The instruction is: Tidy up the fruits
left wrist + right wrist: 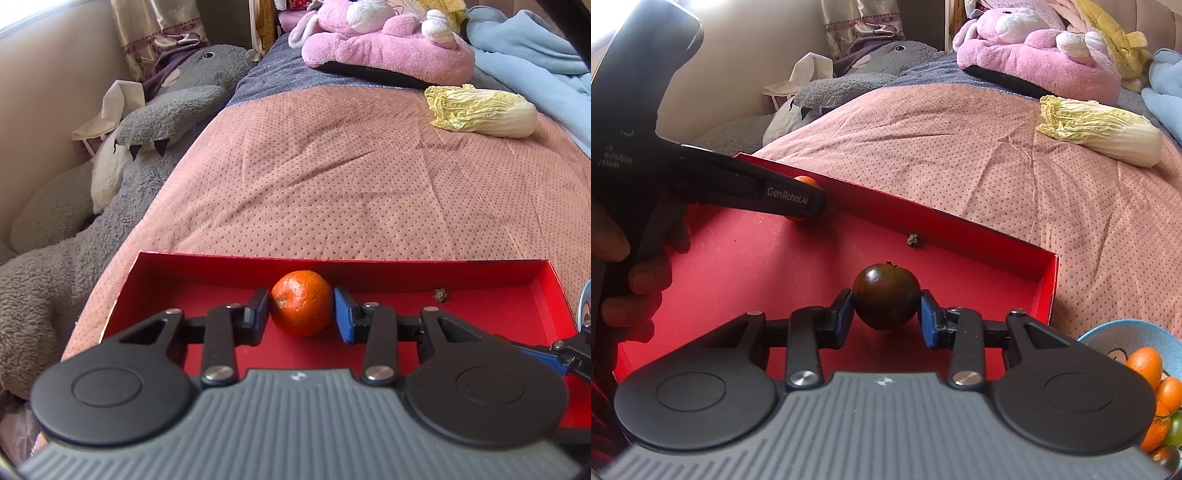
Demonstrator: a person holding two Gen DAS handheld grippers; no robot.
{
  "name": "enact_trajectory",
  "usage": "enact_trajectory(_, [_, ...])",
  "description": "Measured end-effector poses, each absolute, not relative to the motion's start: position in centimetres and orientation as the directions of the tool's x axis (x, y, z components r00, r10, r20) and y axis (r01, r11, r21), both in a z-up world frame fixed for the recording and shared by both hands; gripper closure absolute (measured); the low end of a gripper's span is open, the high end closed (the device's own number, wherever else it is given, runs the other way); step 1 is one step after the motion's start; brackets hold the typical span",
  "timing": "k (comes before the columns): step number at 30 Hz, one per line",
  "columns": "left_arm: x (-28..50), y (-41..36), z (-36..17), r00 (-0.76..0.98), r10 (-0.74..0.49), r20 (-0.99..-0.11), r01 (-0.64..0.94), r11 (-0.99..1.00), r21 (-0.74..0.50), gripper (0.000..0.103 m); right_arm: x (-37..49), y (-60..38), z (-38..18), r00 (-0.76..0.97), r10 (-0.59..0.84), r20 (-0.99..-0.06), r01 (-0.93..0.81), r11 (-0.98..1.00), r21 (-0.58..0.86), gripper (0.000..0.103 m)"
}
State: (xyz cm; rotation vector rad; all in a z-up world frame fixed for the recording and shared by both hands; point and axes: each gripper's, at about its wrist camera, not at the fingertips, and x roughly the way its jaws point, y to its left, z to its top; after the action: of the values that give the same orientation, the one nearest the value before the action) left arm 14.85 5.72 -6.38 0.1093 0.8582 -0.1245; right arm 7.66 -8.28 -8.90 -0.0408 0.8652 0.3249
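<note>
A red box lid point(406, 275) lies on the pink bedspread. In the left wrist view an orange mandarin point(301, 302) sits between the pads of my left gripper point(301, 314), near the lid's far wall; the left pad touches it, the right pad shows a thin gap. In the right wrist view my right gripper point(886, 314) is shut on a dark brown-red tomato point(885, 301) above the lid's floor point(738, 266). The left gripper's body point(750, 184) reaches over the lid there and hides most of the mandarin point(805, 180).
A blue bowl point(1123, 332) with several mandarins and tomatoes sits at the right beside the lid. A napa cabbage point(480, 110) lies farther back on the bedspread. A small dried stem bit point(440, 294) lies in the lid. Plush toys line the left and back.
</note>
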Motion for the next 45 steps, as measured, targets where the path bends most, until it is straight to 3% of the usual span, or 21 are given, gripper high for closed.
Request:
enact_trajectory(23, [7.7, 5.2, -3.6, 0.724, -0.059, -0.687, 0.086, 0.996, 0.005, 0.063, 4.3, -10.4, -7.0, 0.626, 0.181, -0.759, -0.253, 0.967, 0.022, 0.060])
enact_trajectory(45, [3.1, 1.6, -3.1, 0.746, -0.121, -0.655, 0.110, 0.992, -0.057, 0.063, 1.9, -12.0, -4.5, 0.664, 0.192, -0.723, -0.252, 0.967, 0.025, 0.059])
